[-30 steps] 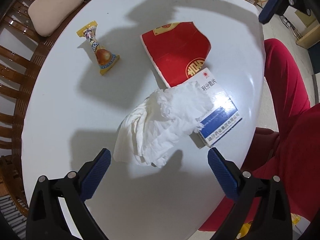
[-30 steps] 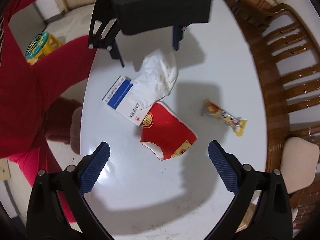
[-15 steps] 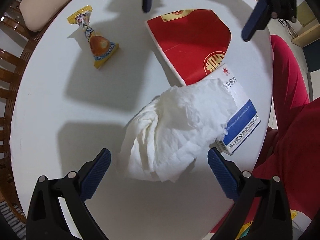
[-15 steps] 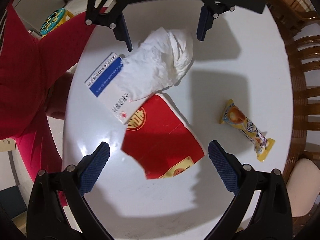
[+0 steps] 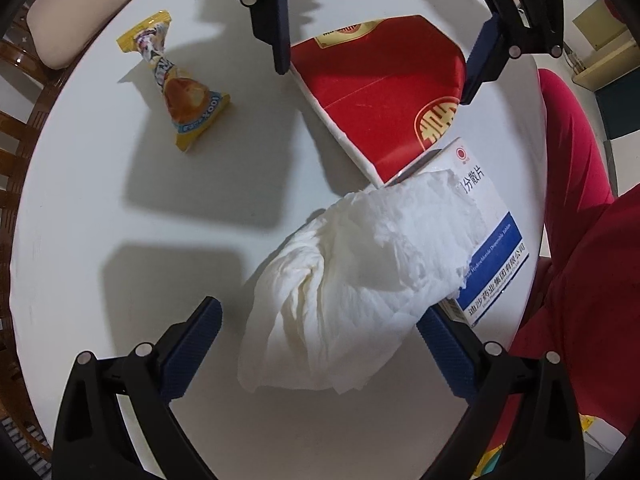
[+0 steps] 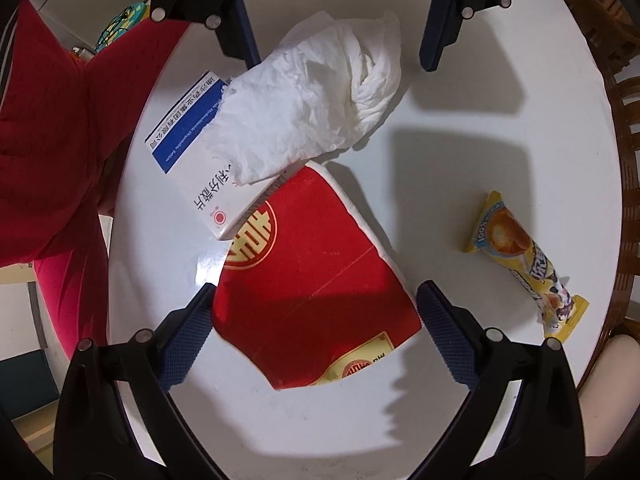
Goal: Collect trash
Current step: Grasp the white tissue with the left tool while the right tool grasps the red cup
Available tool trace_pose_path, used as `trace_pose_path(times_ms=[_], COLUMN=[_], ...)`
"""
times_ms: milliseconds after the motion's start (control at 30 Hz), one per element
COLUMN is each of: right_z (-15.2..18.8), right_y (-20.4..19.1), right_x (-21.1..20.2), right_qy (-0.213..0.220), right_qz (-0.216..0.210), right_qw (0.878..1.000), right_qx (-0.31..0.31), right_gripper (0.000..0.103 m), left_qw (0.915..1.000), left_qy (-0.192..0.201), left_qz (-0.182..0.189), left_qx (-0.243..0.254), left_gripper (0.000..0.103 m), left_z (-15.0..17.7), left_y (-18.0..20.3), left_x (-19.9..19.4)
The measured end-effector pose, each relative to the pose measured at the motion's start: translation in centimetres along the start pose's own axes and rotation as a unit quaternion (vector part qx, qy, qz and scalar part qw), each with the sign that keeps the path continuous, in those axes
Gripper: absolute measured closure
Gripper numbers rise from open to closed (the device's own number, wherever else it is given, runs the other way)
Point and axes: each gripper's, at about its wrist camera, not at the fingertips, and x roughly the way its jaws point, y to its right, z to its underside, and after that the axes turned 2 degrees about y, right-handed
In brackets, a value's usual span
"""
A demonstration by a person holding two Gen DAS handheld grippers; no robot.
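Observation:
On the white round table (image 5: 80,208) lie a crumpled white tissue (image 5: 352,264), a white and blue medicine box (image 5: 492,248) partly under it, a flattened red paper carton (image 5: 380,96) and a yellow snack wrapper (image 5: 180,92). My left gripper (image 5: 318,316) is open, its fingers either side of the tissue's near end, above it. My right gripper (image 6: 316,312) is open, straddling the red carton (image 6: 312,264). The right wrist view also shows the tissue (image 6: 316,96), the box (image 6: 192,152) and the wrapper (image 6: 524,260). Each gripper shows in the other's view.
Wooden chairs ring the table, one with a beige cushion (image 5: 76,12). The person's red clothing (image 5: 592,264) is at the table's edge beside the box. The table (image 6: 480,128) has bare surface between the tissue and the wrapper.
Both grippers have come closer to the table and toward each other. The left now frames the tissue; the right now frames the red carton. Both stayed open.

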Motion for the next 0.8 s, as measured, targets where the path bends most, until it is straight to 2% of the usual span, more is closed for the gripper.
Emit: trace_pose_path(times_ms=[167, 400, 467, 600, 667, 800], right_z=[0.0, 0.3, 0.4, 0.7, 0.7, 0.5], right_y=[1.1, 0.0, 0.1, 0.9, 0.9, 0.6], right_x=[-0.5, 0.0, 0.1, -0.1, 0.0, 0.2], right_qy=[0.023, 0.035, 0.035, 0.044, 0.048, 0.057], right_qz=[-0.006, 0.022, 0.022, 0.008, 0.016, 0.044], right_qw=[0.999, 0.998, 0.997, 0.993, 0.991, 0.987], right_qx=[0.029, 0.055, 0.066, 0.109, 0.121, 0.143], right_gripper=[0.011, 0.013, 0.013, 0.013, 0.013, 0.013], left_qw=[0.9999, 0.9993, 0.9991, 0.9989, 0.9985, 0.9972], left_qy=[0.011, 0.029, 0.032, 0.034, 0.038, 0.045], left_qz=[0.001, -0.009, -0.011, -0.011, -0.013, -0.014], left_qx=[-0.011, -0.023, -0.024, -0.031, -0.037, -0.059], left_gripper=[0.011, 0.027, 0.034, 0.040, 0.046, 0.050], left_z=[-0.1, 0.2, 0.3, 0.5, 0.6, 1.1], left_y=[-0.3, -0.7, -0.6, -0.1, 0.0, 0.1], left_x=[-0.1, -1.2, -1.4, -1.7, -2.0, -1.9])
